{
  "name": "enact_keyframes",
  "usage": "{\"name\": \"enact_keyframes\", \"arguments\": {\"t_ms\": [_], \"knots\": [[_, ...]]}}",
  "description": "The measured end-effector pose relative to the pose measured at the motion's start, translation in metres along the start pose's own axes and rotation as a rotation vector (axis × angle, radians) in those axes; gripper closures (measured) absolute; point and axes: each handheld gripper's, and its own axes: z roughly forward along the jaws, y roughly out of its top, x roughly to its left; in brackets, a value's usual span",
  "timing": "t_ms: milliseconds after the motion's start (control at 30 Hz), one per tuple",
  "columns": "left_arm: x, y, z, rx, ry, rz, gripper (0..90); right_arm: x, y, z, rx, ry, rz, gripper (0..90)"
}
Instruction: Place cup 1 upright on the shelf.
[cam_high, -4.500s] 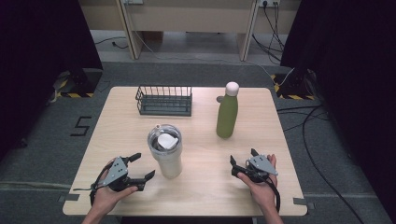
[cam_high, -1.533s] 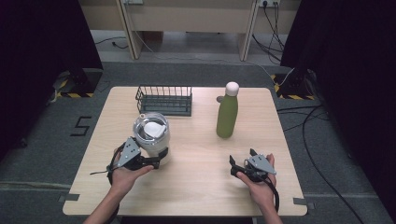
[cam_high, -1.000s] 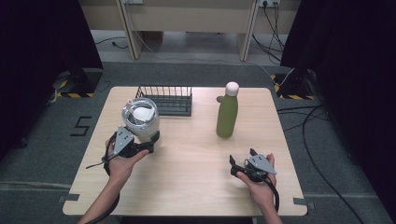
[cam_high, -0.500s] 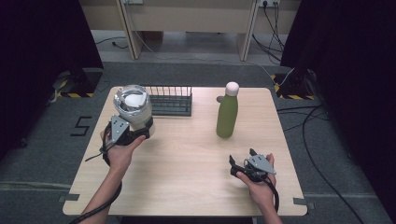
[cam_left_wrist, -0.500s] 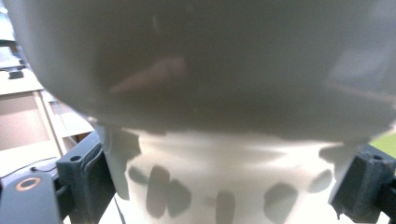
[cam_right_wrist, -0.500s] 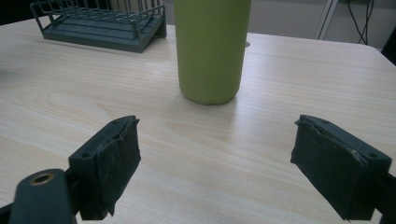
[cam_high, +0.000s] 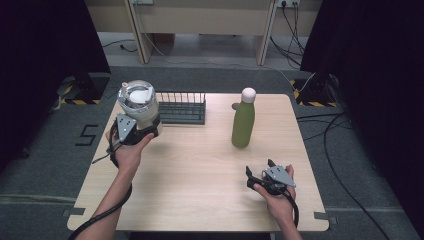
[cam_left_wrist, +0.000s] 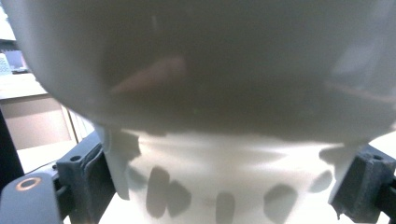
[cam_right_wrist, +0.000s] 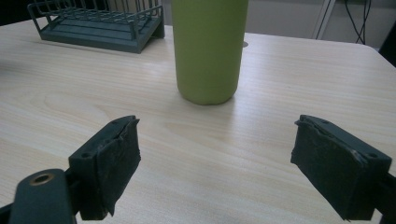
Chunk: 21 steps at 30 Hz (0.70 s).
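Left of the rack (cam_high: 181, 106), at the table's (cam_high: 200, 165) far left corner, the left gripper (cam_high: 134, 131) holds a tumbler (cam_high: 138, 102), its jaws pressed against the sides near the cup's base. The tumbler stands roughly upright, tipped a little, and appears lifted above the tabletop, just beside the rack's left end. Its top carries a clear lid with a pale patch under it; what that is cannot be made out. In the left gripper view the tumbler's pale wall (cam_left_wrist: 201, 116) sits tight between the two black jaws.

Right of the rack, a green bottle (cam_high: 243, 120) with a white cap stands upright, well apart from the tumbler. The rack is a dark wire one with nothing in its slots.

Nearer the person than the bottle, the right gripper (cam_high: 262, 177) rests low over the table, jaws spread wide and holding nothing; its own view looks between them at the bottle (cam_right_wrist: 208, 49) and the rack (cam_right_wrist: 98, 23) beyond.
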Motion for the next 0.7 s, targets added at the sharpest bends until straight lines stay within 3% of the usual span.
{"name": "enact_keyframes", "arguments": {"t_ms": [700], "knots": [[0.005, 0.015, 0.029, -0.019, 0.008, -0.028, 10.3, 0.0, 0.0, -0.001, -0.001, 0.0, 0.005, 14.7]]}}
